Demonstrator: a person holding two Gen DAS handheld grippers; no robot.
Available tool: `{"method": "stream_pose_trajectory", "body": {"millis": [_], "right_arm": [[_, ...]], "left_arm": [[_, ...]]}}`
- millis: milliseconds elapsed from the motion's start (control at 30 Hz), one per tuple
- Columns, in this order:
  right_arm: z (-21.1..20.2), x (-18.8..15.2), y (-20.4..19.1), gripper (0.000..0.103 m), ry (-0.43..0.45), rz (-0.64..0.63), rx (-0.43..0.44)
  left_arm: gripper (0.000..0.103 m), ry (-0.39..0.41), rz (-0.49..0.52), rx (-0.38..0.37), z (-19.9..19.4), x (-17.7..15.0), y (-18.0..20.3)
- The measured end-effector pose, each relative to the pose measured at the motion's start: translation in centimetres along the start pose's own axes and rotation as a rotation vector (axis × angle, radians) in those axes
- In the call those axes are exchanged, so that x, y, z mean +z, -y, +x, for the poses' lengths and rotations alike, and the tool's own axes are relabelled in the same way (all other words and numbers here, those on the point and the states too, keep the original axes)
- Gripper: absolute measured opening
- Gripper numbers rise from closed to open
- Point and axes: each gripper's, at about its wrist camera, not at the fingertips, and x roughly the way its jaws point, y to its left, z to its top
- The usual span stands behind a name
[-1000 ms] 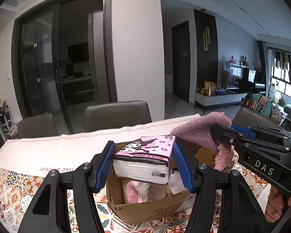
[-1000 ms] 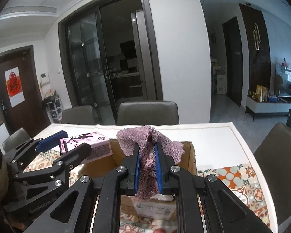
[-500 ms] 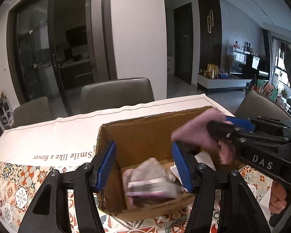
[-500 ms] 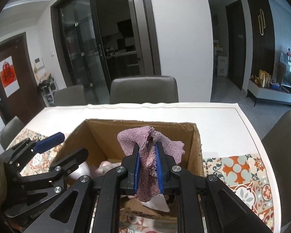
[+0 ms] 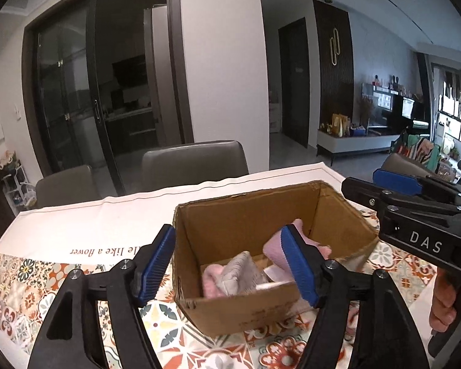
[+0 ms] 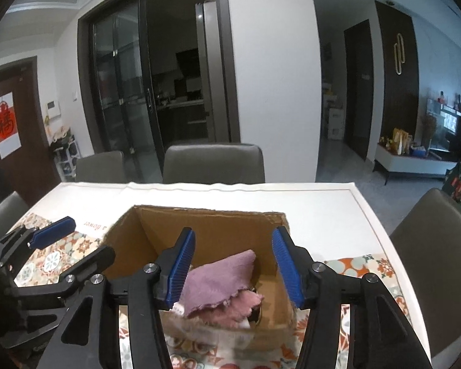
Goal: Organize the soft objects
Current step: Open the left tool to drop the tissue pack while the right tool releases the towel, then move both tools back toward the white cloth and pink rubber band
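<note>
Both jaws are being opened, nothing gripped: left gripper [image 5: 230,264] and right gripper [image 6: 233,269] are held over the cardboard box [image 6: 206,224], purple towel [image 6: 221,279] dropped just below.

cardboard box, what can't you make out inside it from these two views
- Left wrist view: cardboard box contents are motion-blurred; the left gripper's fingers cover the pink cloth.
- Right wrist view: the purple towel hides whatever lies beneath; the box floor is unseen.

Grey chairs [image 6: 213,163] face dark glass sliding doors [image 6: 132,92].
</note>
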Motion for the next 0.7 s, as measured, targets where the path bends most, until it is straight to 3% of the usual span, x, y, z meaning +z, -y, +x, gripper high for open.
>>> {"method": "stream_pose_trajectory", "body": {"millis": [400, 700], "right_arm": [[-4.8, -1.6, -0.5, 0.054, 0.011, 0.017, -0.018], [-6.0, -4.2, 0.0, 0.054, -0.027, 0.041, -0.025]], "left_arm": [[0.075, 0.032, 0.006, -0.022, -4.9, -1.4, 1.5], [0.076, 0.011, 0.014, -0.029, -6.0, -3.7, 2.8]]}}
